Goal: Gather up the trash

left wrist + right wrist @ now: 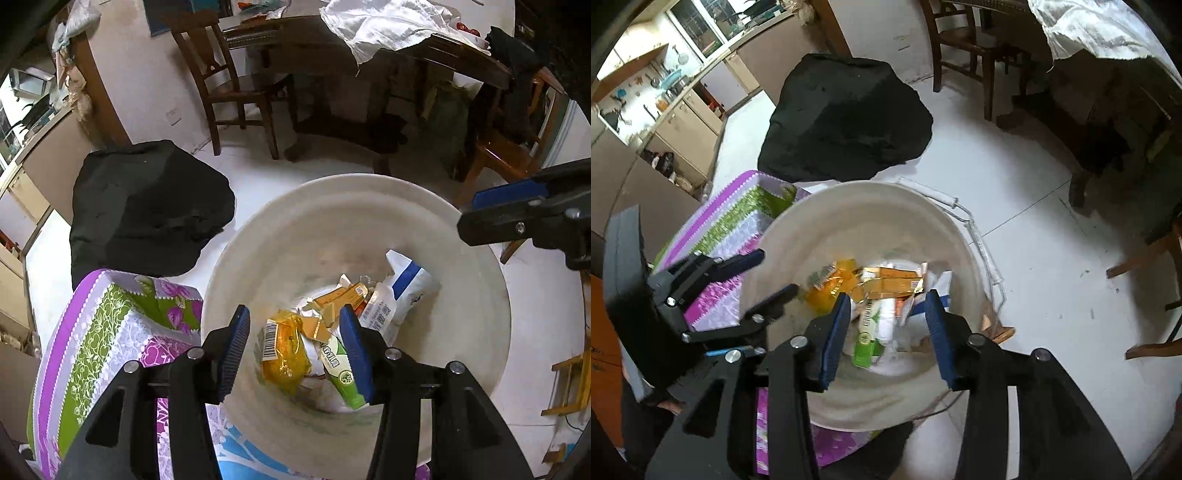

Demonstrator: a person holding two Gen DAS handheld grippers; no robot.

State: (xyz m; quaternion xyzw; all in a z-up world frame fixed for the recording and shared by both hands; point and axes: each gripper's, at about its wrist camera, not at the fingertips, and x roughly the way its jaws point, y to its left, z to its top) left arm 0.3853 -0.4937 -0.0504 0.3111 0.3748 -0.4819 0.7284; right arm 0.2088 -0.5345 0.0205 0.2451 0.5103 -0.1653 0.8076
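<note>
Trash (pixel 317 332) lay heaped at the bottom of the white bucket (pixel 480 332), low in the frame's center: yellow bag, green tube, white packet. Both tools, left tool (pixel 295 354) and right tool (pixel 888 332), hung above the bucket with jaws apart, gripping nothing.

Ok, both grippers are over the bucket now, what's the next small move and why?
Probably lift both away to seek more trash: the left gripper and right gripper hang open and empty over the white bucket, where the yellow wrapper and other trash already lie.
</note>
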